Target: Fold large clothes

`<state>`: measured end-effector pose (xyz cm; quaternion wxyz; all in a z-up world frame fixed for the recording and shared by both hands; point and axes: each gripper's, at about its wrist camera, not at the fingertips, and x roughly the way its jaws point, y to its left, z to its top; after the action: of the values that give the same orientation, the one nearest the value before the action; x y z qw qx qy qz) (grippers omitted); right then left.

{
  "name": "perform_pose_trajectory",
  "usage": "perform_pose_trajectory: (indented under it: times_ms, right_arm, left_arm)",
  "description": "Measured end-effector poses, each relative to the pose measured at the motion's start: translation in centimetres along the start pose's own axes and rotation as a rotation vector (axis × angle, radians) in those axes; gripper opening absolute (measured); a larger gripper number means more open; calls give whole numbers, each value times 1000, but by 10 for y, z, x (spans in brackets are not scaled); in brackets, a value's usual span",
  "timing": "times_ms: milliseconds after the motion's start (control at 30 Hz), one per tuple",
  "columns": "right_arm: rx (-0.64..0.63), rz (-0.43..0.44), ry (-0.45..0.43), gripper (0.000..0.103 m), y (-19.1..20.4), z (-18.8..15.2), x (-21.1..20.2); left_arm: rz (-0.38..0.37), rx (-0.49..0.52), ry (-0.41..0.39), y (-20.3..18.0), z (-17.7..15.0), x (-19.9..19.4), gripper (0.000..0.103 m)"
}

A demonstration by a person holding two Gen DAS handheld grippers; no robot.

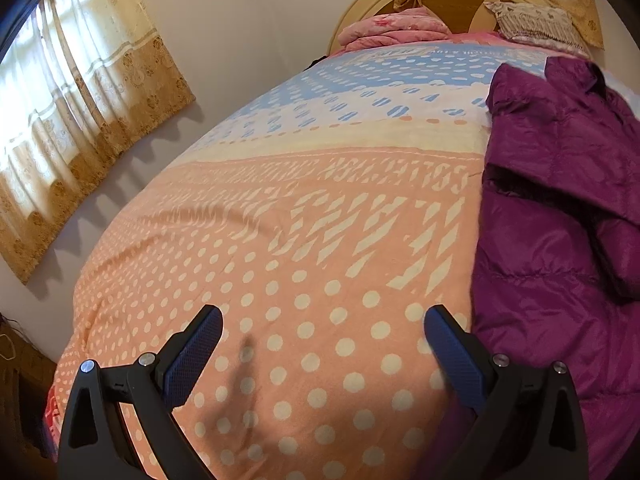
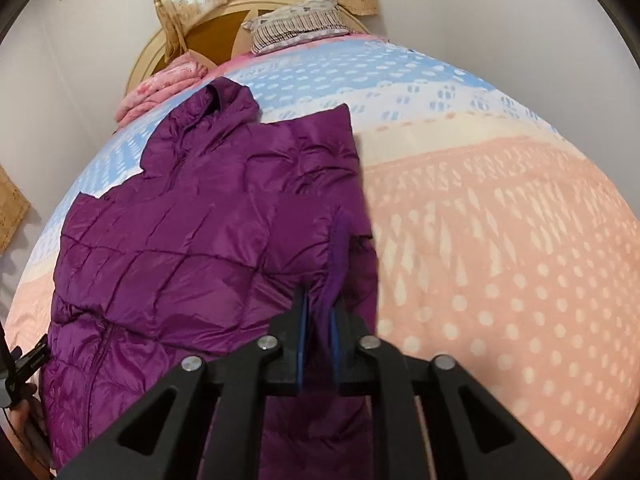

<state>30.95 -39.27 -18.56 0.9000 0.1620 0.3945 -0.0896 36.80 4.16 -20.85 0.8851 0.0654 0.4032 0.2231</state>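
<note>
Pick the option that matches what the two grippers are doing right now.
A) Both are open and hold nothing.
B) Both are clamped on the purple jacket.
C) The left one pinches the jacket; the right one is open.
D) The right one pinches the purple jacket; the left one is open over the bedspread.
D: the right gripper has its fingers closed on a fold of the purple jacket, while the left gripper is spread wide above the dotted bedspread, holding nothing.
</note>
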Motion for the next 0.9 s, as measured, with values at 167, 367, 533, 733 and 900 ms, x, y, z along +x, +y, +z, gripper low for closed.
perform_pose_trajectory:
  times_ms: [167, 367, 533, 733, 900]
  right_arm:
    - [24, -42, -118, 56, -4, 6, -44]
    - [-70, 12, -142, 33, 46, 29, -41]
    - [-61, 3, -37, 26, 50, 26, 16]
    - [-87, -32, -1, 18, 35, 3, 42]
    - [-100, -42, -11, 18, 35, 0, 45]
  left_arm:
    - [-74, -26, -81, 10, 38, -37, 101]
    - [-247, -26, -156, -46, 101, -62, 101]
    - [-176, 84, -107, -114, 101, -25, 101]
    - [-168, 94, -67, -132, 80, 7, 101]
    - [-181, 96, -62, -132, 79, 11, 101]
